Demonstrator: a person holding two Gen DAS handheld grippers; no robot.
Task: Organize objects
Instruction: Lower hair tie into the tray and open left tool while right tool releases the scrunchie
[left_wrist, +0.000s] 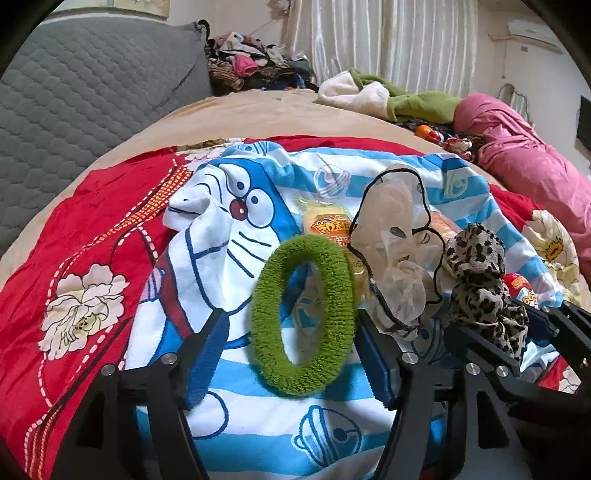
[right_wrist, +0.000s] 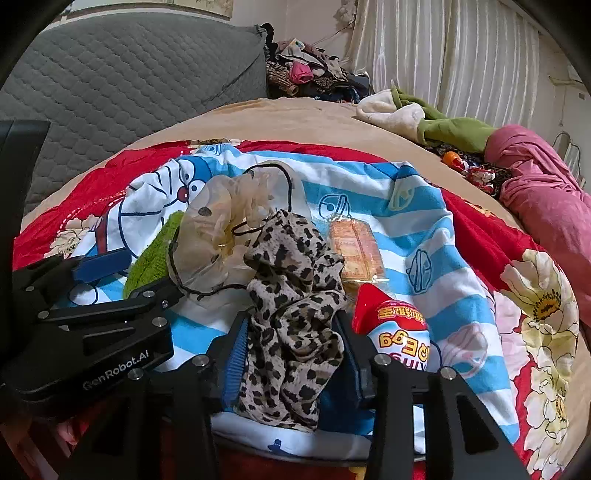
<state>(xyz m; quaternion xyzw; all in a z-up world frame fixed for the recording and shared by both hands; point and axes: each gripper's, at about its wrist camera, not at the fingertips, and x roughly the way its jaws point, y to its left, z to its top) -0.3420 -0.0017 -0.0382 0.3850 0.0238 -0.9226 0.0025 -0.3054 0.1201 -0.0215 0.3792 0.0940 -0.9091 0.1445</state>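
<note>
Two claws open: left gripper straddles green scrunchie, long axis vertical in frame, pads clear; right gripper brackets leopard scrunchie, contact unclear.

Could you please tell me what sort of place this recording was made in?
Most likely a bedroom: the items lie on a bed with a red floral sheet, a grey quilted headboard stands behind, and curtains hang beyond a clothes pile.

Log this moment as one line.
left tongs: open around green scrunchie | right tongs: open around leopard scrunchie | sheer scrunchie: between them on cartoon blanket
</note>
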